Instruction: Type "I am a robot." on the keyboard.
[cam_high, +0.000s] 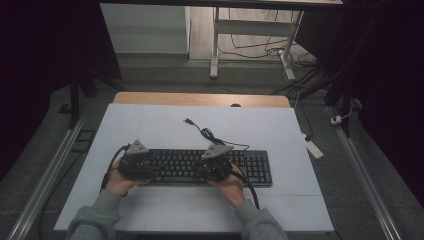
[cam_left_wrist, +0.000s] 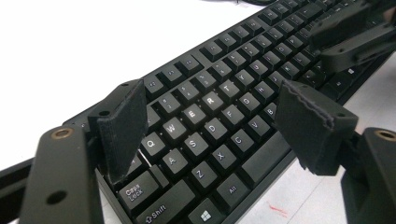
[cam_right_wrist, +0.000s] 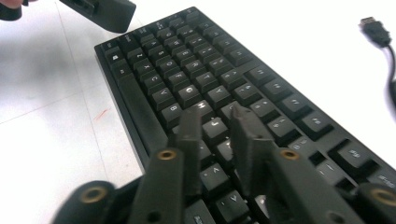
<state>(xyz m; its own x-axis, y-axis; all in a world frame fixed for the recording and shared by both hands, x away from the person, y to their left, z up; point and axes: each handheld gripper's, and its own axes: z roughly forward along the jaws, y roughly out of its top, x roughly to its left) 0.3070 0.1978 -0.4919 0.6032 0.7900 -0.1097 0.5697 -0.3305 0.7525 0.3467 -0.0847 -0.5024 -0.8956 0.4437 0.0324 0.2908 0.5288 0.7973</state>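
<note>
A black keyboard (cam_high: 252, 167) lies across the white table top (cam_high: 150, 125), and its loose cable (cam_high: 205, 132) ends in a USB plug (cam_right_wrist: 373, 28). A person's hands hold both grippers over the keys. My left gripper (cam_high: 150, 167) hovers above the keyboard's left half (cam_left_wrist: 243, 60); its jaws stand wide apart (cam_left_wrist: 215, 126) over the letter keys with nothing between them. My right gripper (cam_high: 200, 170) points along the keyboard (cam_right_wrist: 187, 51) from its middle. Its jaws (cam_right_wrist: 215, 116) are low over the keys near J with a narrow gap, gripping nothing.
The table's wooden far edge (cam_high: 200, 98) runs along the back. Beyond it stand a desk frame's white legs (cam_high: 215, 50) and floor cables (cam_high: 260, 47). A white power strip (cam_high: 314, 148) lies on the floor at the right. Metal rails (cam_high: 50, 170) flank the table.
</note>
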